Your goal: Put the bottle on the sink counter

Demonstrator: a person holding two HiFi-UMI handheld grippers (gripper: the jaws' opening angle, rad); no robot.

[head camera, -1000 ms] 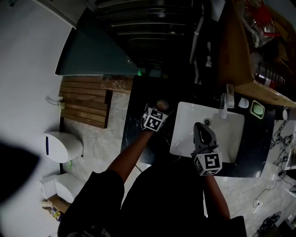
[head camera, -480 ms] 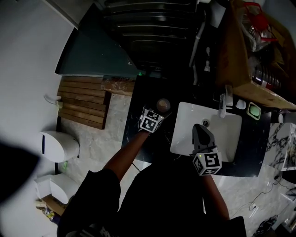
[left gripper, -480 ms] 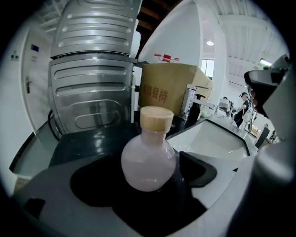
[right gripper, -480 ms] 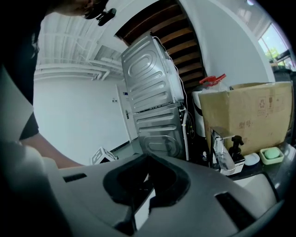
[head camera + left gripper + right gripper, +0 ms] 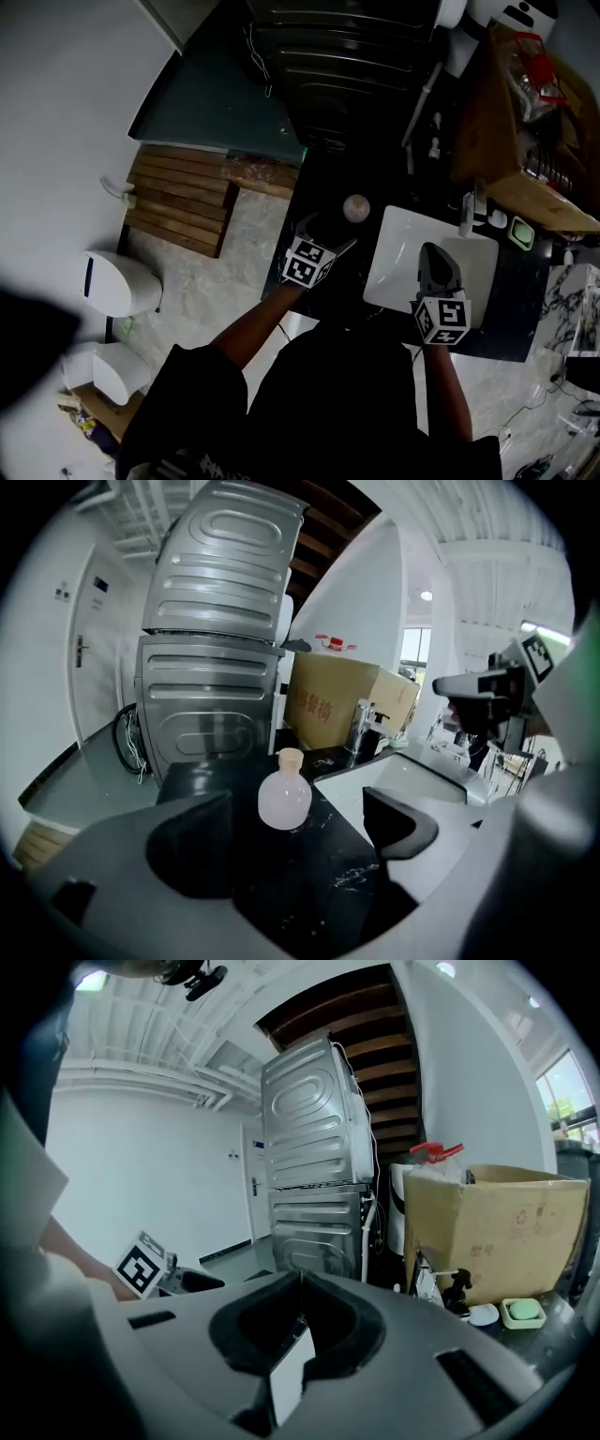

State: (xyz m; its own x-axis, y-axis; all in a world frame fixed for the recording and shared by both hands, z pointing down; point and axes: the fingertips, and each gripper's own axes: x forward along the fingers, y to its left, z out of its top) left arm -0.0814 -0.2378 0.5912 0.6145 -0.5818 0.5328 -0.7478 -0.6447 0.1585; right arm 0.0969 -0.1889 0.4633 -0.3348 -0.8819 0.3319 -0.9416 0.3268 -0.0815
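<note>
A small round pale-pink bottle (image 5: 355,207) with a tan cap stands upright on the black sink counter (image 5: 330,298), left of the white basin (image 5: 391,277). In the left gripper view the bottle (image 5: 285,799) sits free, a little ahead of the gap, touching neither pad. My left gripper (image 5: 325,228) (image 5: 297,836) is open wide and points at it. Over the basin my right gripper (image 5: 434,255) hangs with its jaws shut (image 5: 300,1283) and nothing between them.
A faucet (image 5: 466,212), a green soap dish (image 5: 522,232) and a cardboard box (image 5: 487,103) line the far side of the basin. Stacked grey machines (image 5: 347,56) stand behind the counter. A wooden slat mat (image 5: 178,202) and a white bin (image 5: 117,281) are on the floor at left.
My left gripper has drawn back a little from the bottle, which stays upright on the counter. The head view has shifted; the right gripper keeps its place over the basin.
</note>
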